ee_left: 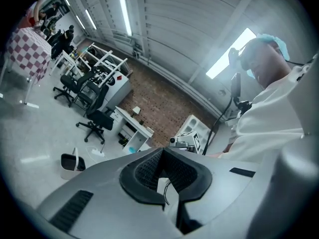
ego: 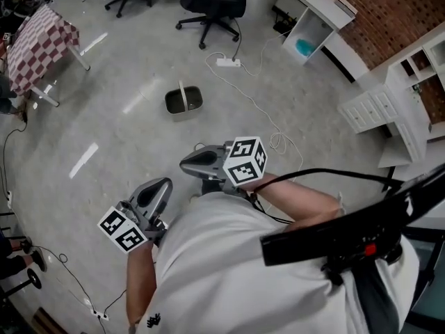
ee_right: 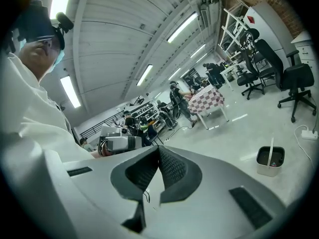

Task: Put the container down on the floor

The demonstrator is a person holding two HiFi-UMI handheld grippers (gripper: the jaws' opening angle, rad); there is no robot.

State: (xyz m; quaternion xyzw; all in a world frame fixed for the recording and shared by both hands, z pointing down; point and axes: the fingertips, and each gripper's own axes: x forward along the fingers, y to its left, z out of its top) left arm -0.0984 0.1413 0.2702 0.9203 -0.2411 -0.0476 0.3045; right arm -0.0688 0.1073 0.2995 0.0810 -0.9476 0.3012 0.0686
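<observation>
The container (ego: 183, 101) stands on the floor (ego: 118, 152); the left gripper (ego: 154, 192) and right gripper (ego: 200, 163), jaws together, hold nothing. The job looks done.

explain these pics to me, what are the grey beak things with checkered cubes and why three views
No robot here: a person, seen from a head camera looking down, holds two hand tools. The left gripper and right gripper are grey two-jaw clamps; the marker cubes belong to them. The other two pictures come from cameras riding on each gripper, looking along its jaws. Both pairs of jaws are together and hold nothing. The grey container with its upright white handle stands on the floor ahead; a white power strip lies farther off.
</observation>
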